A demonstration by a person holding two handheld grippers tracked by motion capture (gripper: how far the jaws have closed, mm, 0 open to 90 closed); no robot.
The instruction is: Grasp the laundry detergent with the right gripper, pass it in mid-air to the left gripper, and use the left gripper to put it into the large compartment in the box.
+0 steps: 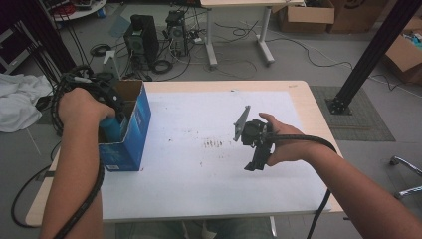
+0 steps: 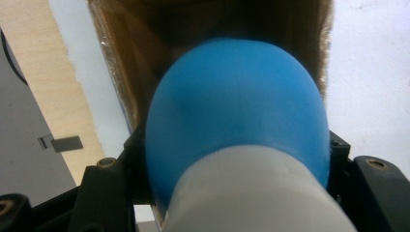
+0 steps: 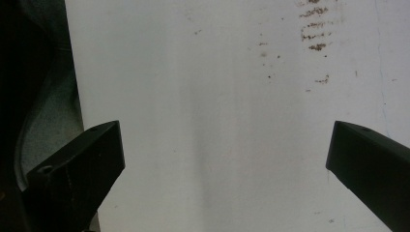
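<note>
At frame left, the left gripper [image 2: 232, 193] clamps a blue-and-white bulb [image 2: 237, 125] inside the blue carton [image 1: 130, 134]; right gripper [image 1: 256, 162] gapes wide, empty.

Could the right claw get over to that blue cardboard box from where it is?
Probably yes. The right claw hangs open and empty over the white sheet, and nothing lies between it and the blue box. But the left claw, gripping a blue-and-white object, already occupies the opening.
</note>
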